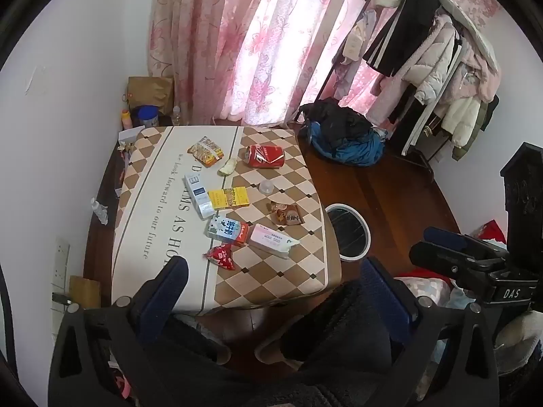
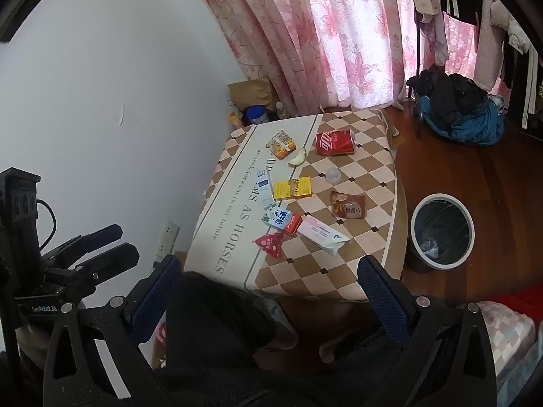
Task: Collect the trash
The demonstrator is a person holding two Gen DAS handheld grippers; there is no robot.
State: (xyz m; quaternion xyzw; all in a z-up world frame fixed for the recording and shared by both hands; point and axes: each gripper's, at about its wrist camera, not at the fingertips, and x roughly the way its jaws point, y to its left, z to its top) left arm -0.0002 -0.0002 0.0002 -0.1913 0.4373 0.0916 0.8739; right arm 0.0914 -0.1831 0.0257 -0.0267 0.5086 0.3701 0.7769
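Pink floral curtains (image 1: 237, 44) hung behind a low surface (image 1: 163, 176) under a checkered cloth, where the trash lay scattered: a crushed red can (image 1: 265, 156) at the far side, a yellow box (image 1: 228, 197) near the middle, a brown snack wrapper (image 1: 286, 213) toward the right edge, and a red wrapper (image 1: 220, 255) nearest the camera. On the wooden floor just right of the surface stood a white-rimmed bin (image 2: 443, 230). Both the left gripper (image 1: 271, 278) and the right gripper (image 2: 271, 279) hovered short of the near edge, jaws spread wide, holding nothing.
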